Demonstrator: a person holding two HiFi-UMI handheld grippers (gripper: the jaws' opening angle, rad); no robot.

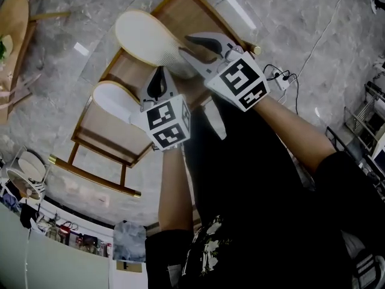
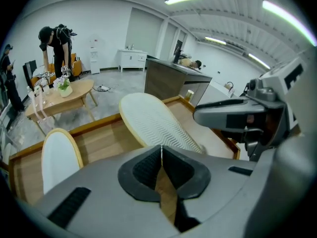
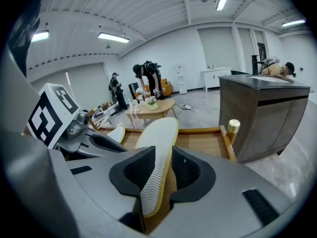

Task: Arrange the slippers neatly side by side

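1. A wooden rack (image 1: 96,177) stands on the floor (image 1: 289,17).
2. The first slipper (image 1: 147,38) is over the far end of the rack. It stands on its edge between the jaws of the right gripper (image 1: 187,46), which press on it.
3. The second slipper (image 1: 114,101) lies on the rack, nearer the person and to the left of the first slipper.
4. The left gripper (image 1: 157,80) is just to the right of the second slipper, jaws together with nothing in them.
5. A low table (image 1: 15,26) stands well to the left of the rack.
6. A power strip (image 1: 280,78) lies on the floor to the right of the rack.
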